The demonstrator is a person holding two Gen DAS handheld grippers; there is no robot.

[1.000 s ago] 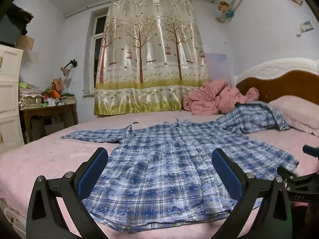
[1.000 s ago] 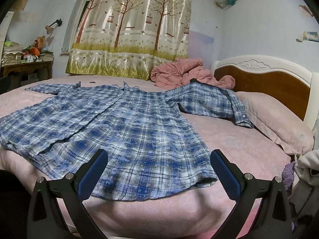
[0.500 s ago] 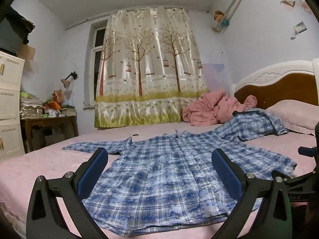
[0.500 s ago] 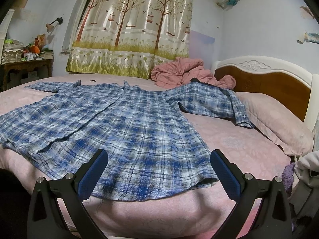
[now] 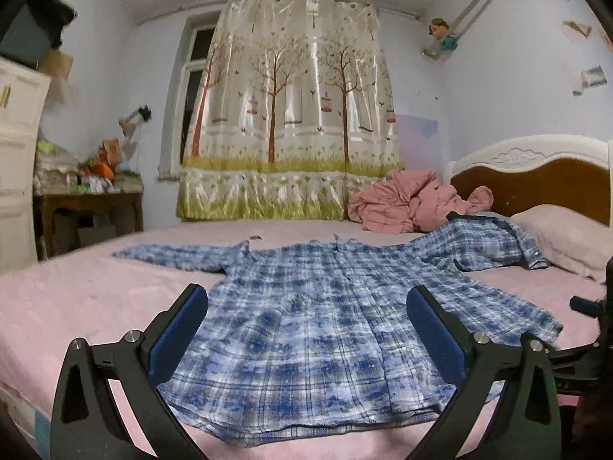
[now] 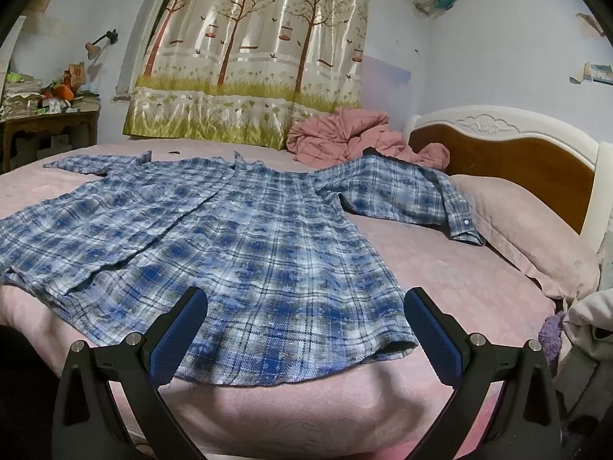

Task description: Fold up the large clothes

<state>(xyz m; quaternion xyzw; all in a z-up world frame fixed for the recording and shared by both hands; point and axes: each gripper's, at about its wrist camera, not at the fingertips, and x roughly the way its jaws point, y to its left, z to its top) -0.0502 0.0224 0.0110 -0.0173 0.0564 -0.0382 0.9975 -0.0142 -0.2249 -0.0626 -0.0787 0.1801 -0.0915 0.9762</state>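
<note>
A large blue-and-white plaid shirt (image 5: 318, 318) lies spread flat on the pink bed (image 5: 76, 299), hem toward me, collar toward the curtain. One sleeve stretches left, the other runs right onto the pillow. In the right wrist view the same shirt (image 6: 230, 237) fills the middle, its right sleeve (image 6: 402, 195) reaching the pillow. My left gripper (image 5: 306, 329) hovers open above the hem, nothing between its blue pads. My right gripper (image 6: 304, 329) is open too, just short of the hem's right corner. Part of the right gripper's frame shows at the left wrist view's right edge.
A crumpled pink quilt (image 5: 413, 199) lies at the far side by the headboard (image 5: 536, 176). A pink pillow (image 6: 528, 230) sits at the right. A cluttered wooden desk (image 5: 88, 199) and white cabinet (image 5: 19, 161) stand left of the bed. Pale fabric (image 6: 590, 326) bunches at the right.
Both views have dropped lower and tilted up a little, so the shirt looks flatter. The shirt has not moved, and both grippers stay open.
</note>
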